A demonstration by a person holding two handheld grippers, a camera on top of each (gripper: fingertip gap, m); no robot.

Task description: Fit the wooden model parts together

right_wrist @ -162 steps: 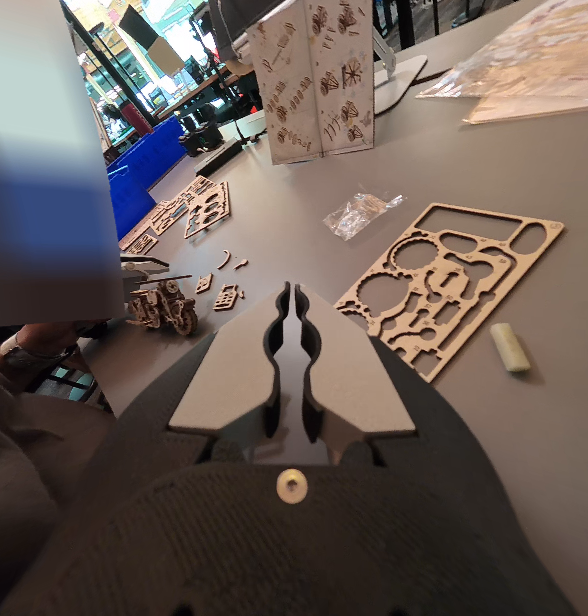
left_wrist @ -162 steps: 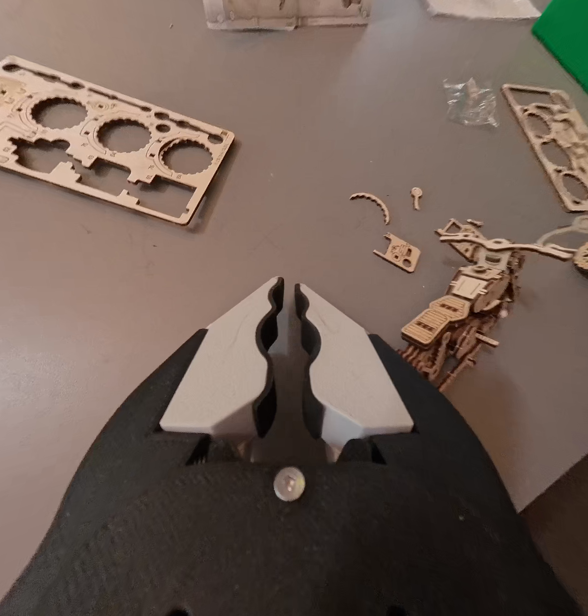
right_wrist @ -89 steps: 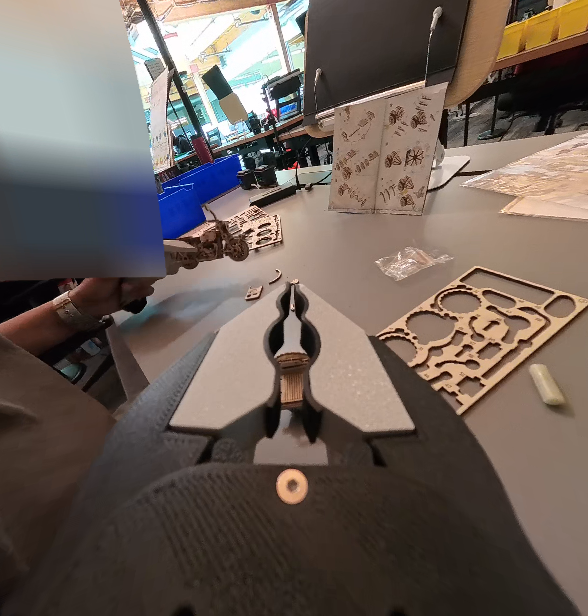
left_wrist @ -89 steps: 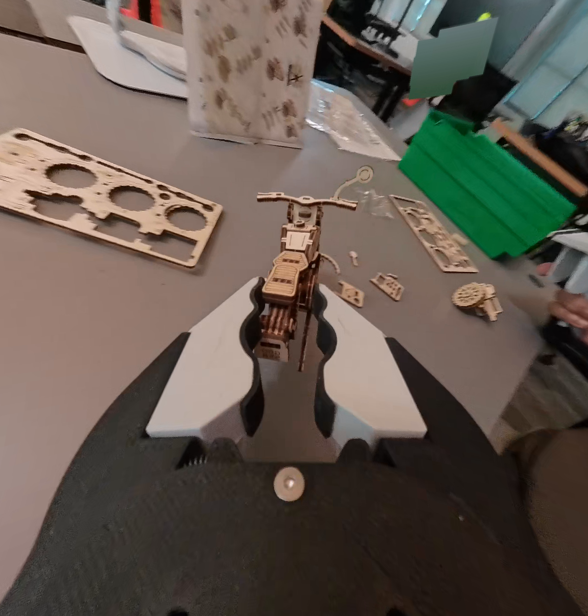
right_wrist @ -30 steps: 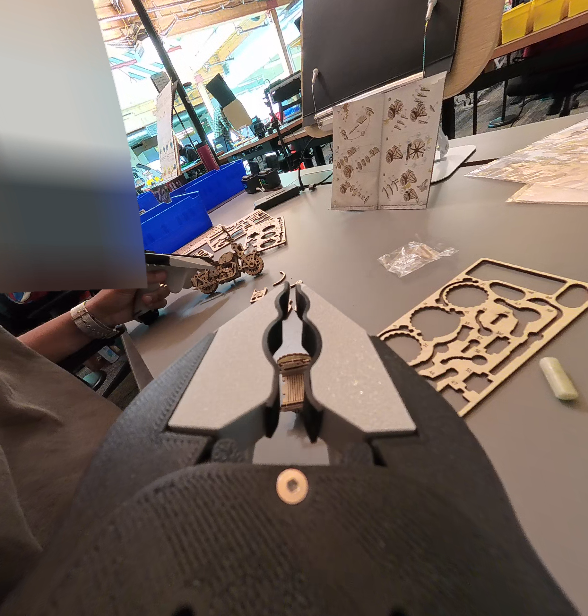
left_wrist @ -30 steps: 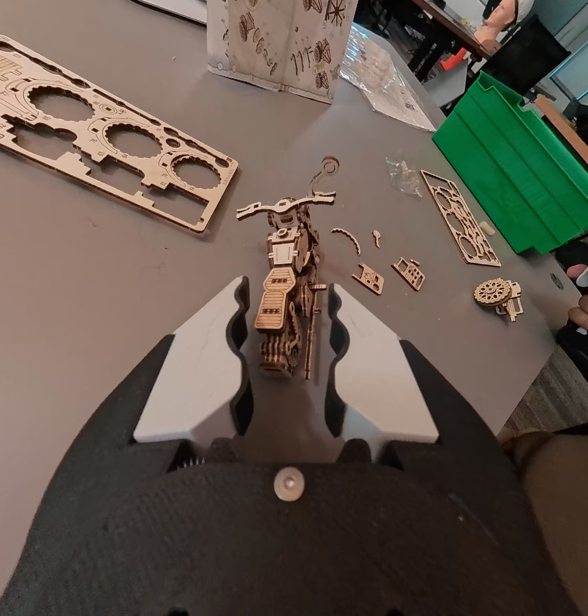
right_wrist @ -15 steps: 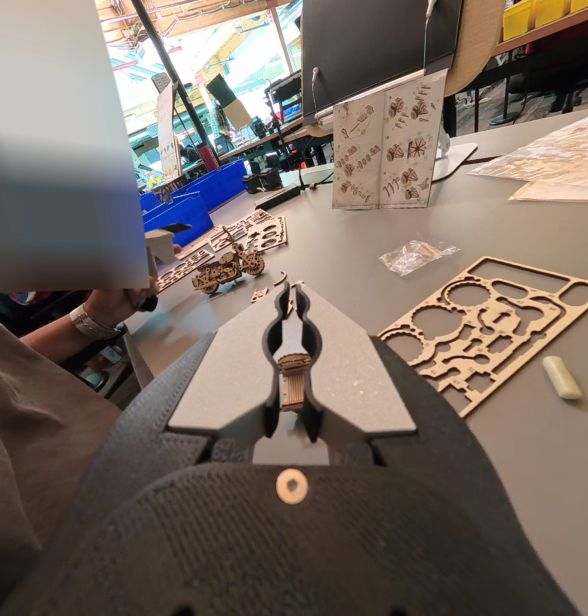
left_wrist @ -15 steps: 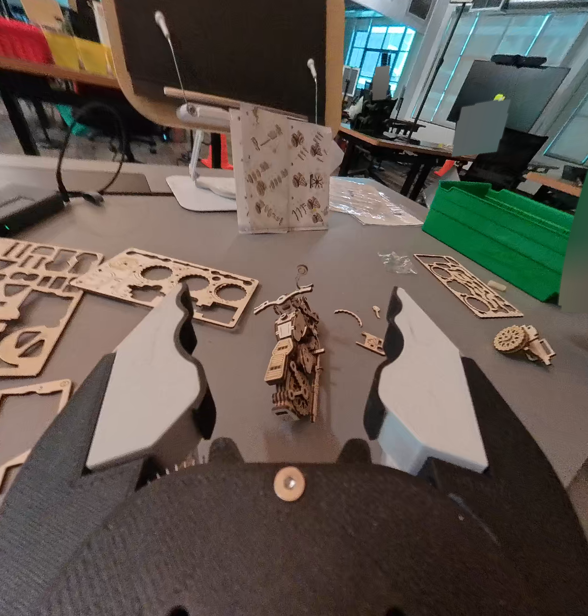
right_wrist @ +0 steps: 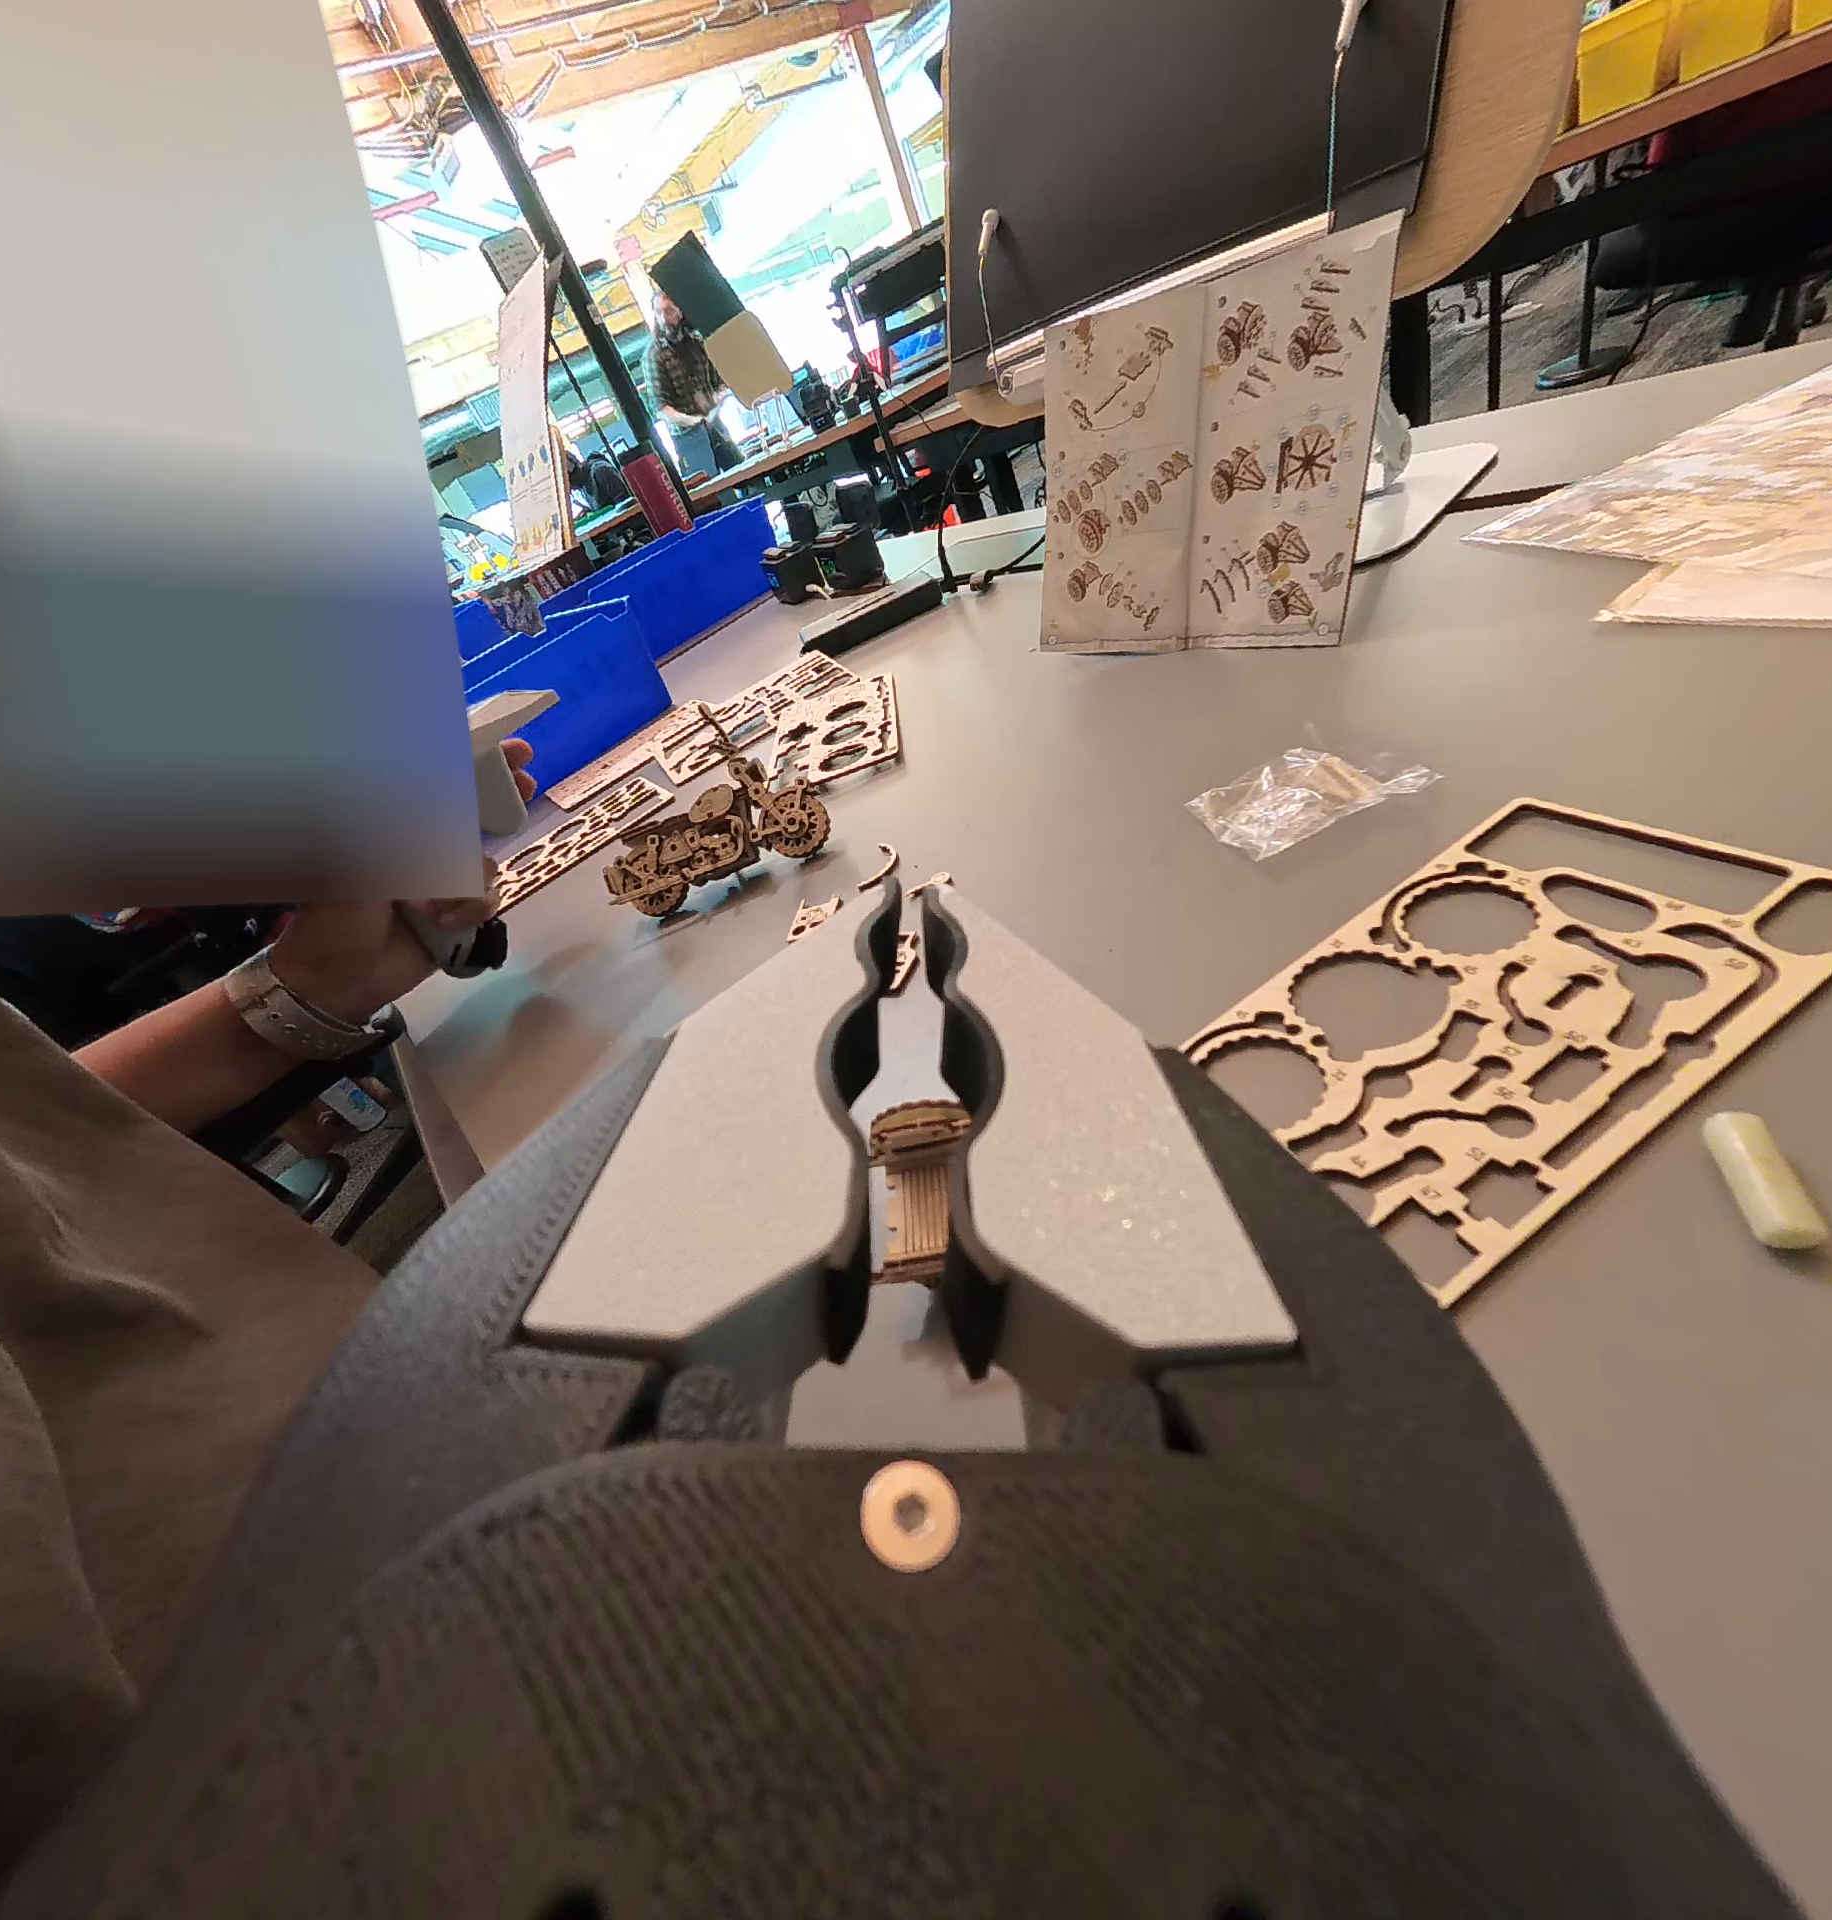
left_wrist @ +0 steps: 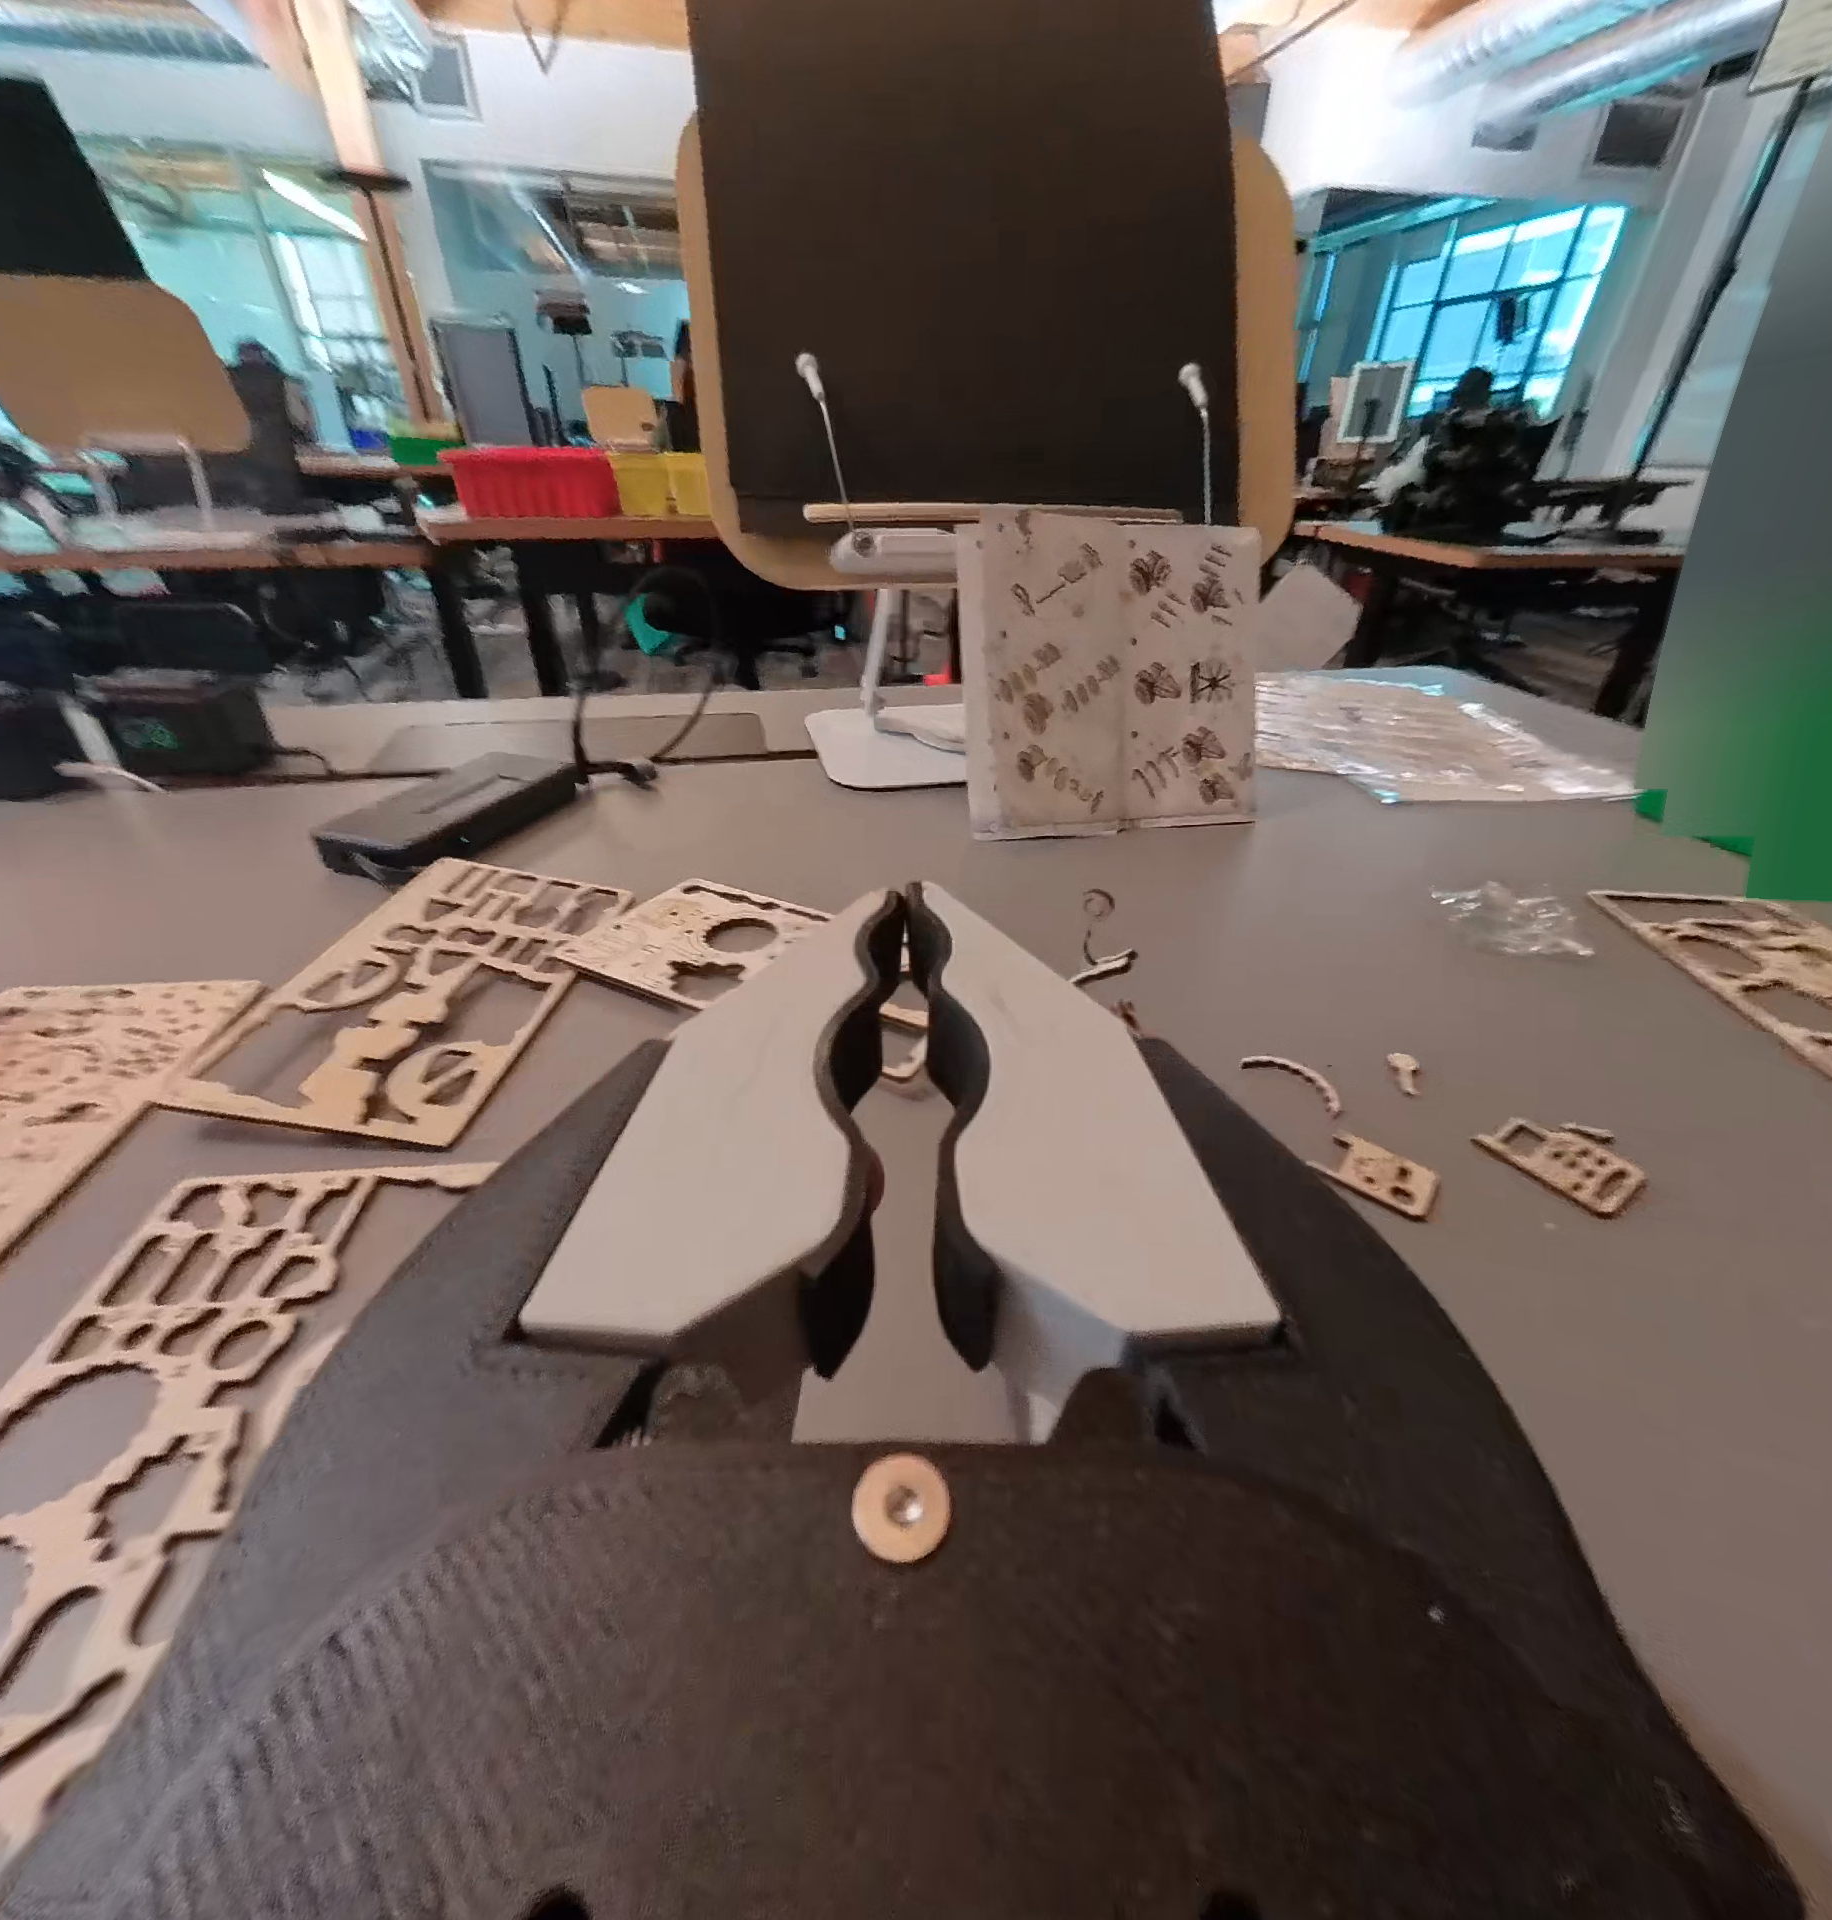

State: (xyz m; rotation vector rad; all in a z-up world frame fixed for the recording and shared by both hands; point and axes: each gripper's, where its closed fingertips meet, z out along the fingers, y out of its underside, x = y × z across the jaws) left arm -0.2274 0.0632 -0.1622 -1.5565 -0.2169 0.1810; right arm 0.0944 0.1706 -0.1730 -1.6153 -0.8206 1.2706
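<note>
The wooden motorcycle model [right_wrist: 714, 831] stands upright on the grey table [right_wrist: 1099, 727]. In the left wrist view only its handlebar and mirror [left_wrist: 1097, 940] show past my fingers. My left gripper [left_wrist: 907, 906] is shut and empty, just short of the model. It also shows in the right wrist view [right_wrist: 501, 748], held in a hand left of the model and apart from it. My right gripper [right_wrist: 910, 906] is shut on a small wooden wheel part [right_wrist: 917, 1184], held above the table's front edge.
Small loose wooden pieces [left_wrist: 1379, 1184] lie right of the model. Punched-out part sheets lie at the left [left_wrist: 392, 1018] and at the right [right_wrist: 1514, 1029]. A clear bag [right_wrist: 1296, 795], a pale stick [right_wrist: 1764, 1179] and a standing instruction booklet [left_wrist: 1109, 675] are also on the table. Some 35 cm of space lies between my two pairs of fingers. My right gripper is the nearer one to the pale stick [right_wrist: 1764, 1179]: about 15 cm, against 45 cm.
My left gripper opened wide around the model, then drew back from it and shut empty. The model stays standing on the table. My right gripper still holds the wheel part.
</note>
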